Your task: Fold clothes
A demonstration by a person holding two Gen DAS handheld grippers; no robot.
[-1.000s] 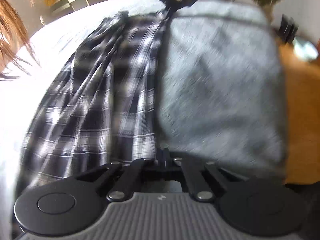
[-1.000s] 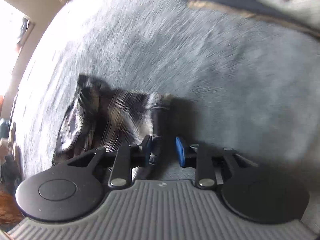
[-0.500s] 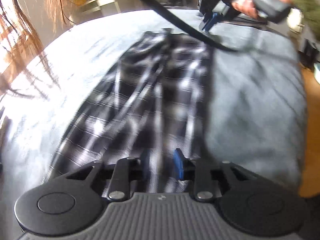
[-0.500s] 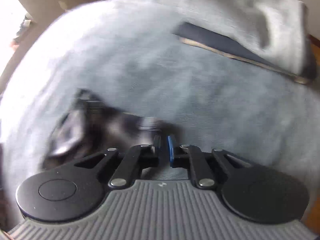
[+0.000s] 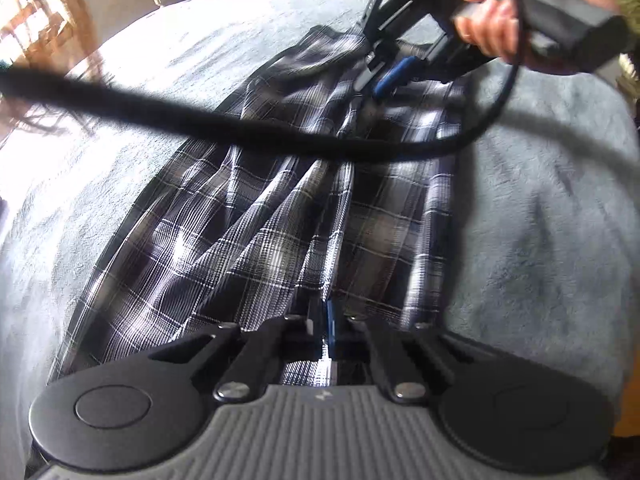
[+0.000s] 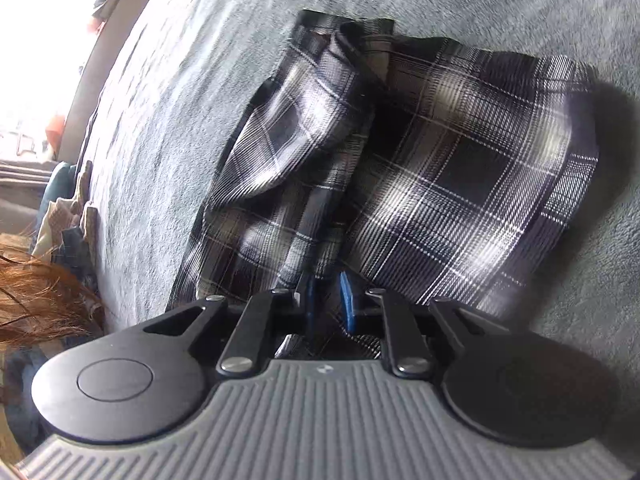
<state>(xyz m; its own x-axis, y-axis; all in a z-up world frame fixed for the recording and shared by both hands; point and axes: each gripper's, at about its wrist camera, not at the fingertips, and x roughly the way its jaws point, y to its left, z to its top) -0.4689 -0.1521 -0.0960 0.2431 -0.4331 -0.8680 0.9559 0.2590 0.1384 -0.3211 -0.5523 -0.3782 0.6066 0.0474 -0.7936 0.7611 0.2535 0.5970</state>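
A grey blanket covers the whole surface, with bright windows and furniture blurred beyond its far edge. One plaid garment lies lengthwise across the blanket, bunched into long pleats. Two grippers work it, one at each end. The left gripper has its jaws pressed together on the near edge of the plaid cloth. The right gripper, held by a hand at the far end, has just been opening a little; its jaws stand narrowly apart with a fold of the garment between them, and I cannot tell whether the pads press it. One black cable sags across the cloth.
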